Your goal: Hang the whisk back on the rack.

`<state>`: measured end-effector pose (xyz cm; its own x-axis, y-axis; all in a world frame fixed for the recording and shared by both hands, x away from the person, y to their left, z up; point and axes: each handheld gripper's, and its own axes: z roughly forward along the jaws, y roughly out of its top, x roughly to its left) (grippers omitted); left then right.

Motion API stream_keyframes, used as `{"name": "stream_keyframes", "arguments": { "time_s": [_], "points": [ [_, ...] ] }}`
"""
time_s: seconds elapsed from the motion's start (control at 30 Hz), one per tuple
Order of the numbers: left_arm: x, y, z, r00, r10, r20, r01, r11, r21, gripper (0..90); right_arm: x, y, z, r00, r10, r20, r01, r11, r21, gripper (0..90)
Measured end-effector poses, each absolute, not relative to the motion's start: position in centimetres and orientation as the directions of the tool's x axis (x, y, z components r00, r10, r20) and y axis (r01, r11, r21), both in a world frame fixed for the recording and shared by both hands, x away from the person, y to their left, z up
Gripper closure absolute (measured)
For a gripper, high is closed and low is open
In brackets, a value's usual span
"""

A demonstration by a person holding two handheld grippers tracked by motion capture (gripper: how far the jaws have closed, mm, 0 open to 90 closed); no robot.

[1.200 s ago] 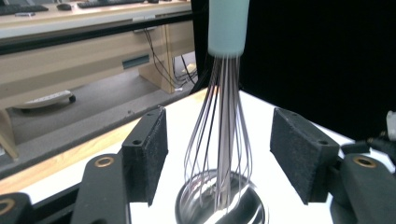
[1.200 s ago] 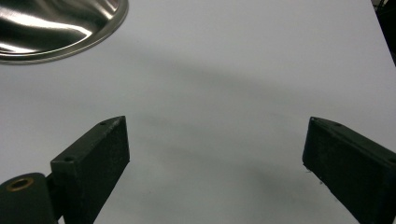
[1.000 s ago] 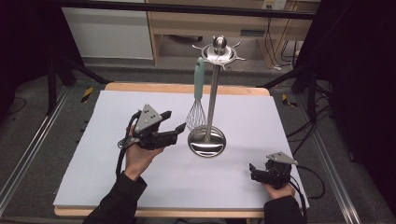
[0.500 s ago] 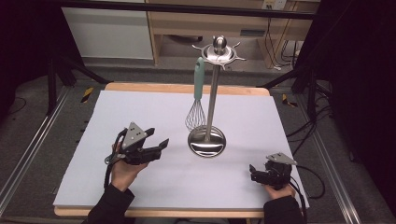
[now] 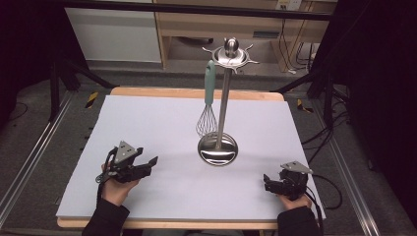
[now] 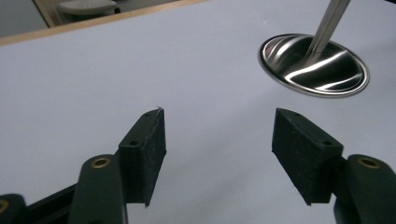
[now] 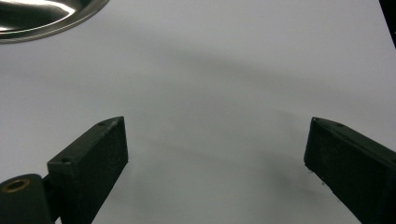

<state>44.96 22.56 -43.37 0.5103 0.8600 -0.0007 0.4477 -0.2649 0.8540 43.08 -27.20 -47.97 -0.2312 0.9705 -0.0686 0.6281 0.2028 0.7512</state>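
Two hand-held grippers are sitting low over the table (image 5: 147, 118) right now, and neither one is carrying anything. My left hand-held gripper (image 5: 147, 164) is resting at the lower left of the high view with its jaws standing wide apart, nothing between them but the pale sheet. My right hand-held gripper (image 5: 268, 181) is waiting at the lower right of that frame, jaws equally spread and empty.

The whisk (image 5: 208, 105) is hanging upright from the utensil stand (image 5: 223, 98) in the middle of the frame, its mint handle up by the hook ring and its wire head dangling just above the stand's round steel base (image 5: 218, 149). Its long axis is running vertically, close beside the pole.

From my left hand-held gripper the whisk is lying up and to the right; in the left gripper view the base (image 6: 314, 64) is showing at the upper right, ahead of the jaws. I am judging the left hand to be the nearer one, since the whisk is hanging on that side of the pole, so a reach from there would be meeting the handle side-on.
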Motion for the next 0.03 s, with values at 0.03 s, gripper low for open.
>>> {"name": "stream_keyframes", "arguments": {
  "time_s": [0.03],
  "points": [
    [44.94, 22.93, -43.70, 0.502, 0.865, -0.001, 0.455, -0.263, 0.851, 34.5, 43.10, -27.23, -48.00, -0.232, 0.970, -0.068, 0.629, 0.203, 0.750, 6.7]
  ]
}}
